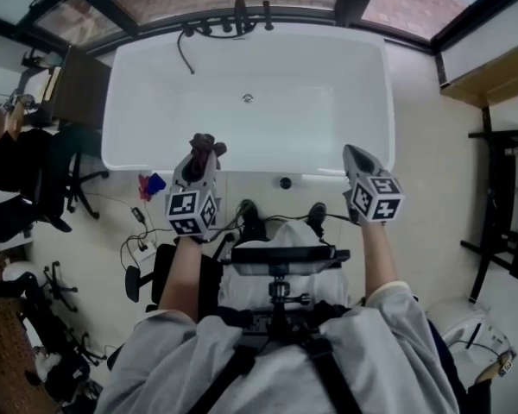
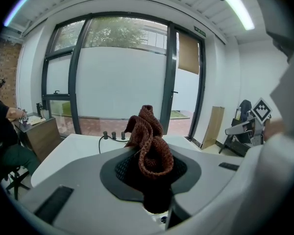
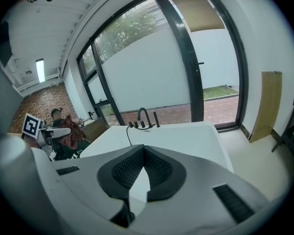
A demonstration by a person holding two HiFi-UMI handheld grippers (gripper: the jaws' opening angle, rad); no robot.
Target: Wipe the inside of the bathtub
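**Reporter:** So, where is the bathtub (image 1: pixel 311 119)?

**Photographer:** Straight ahead of the person. It is white, and its far end sits against a dark-framed window (image 2: pixel 112 67). A dark faucet (image 1: pixel 240 17) and its taps stand on the far rim. A small drain (image 1: pixel 248 98) shows in the middle of the bare basin.

**Reporter:** And the left tongs (image 1: pixel 204 147)?

**Photographer:** They are clamped on a reddish-brown knitted cloth (image 2: pixel 149 143). It is bunched up and pokes out from between the dark pads. In the head view, tongs and cloth are held above the tub's near rim, left of centre.

**Reporter:** The right tongs (image 1: pixel 356 156)?

**Photographer:** Closed, tips pressed together, nothing between them. They are held over the near rim toward the right corner, well apart from the left pair. Each tool carries a cube with square markers (image 1: pixel 376 198) close to the forearm.

**Reporter:** Anything else in the room?

**Photographer:** A person (image 2: pixel 2 131) sits off to the left of the tub. Cables trail across the pale floor (image 1: pixel 432 145) below the near rim.
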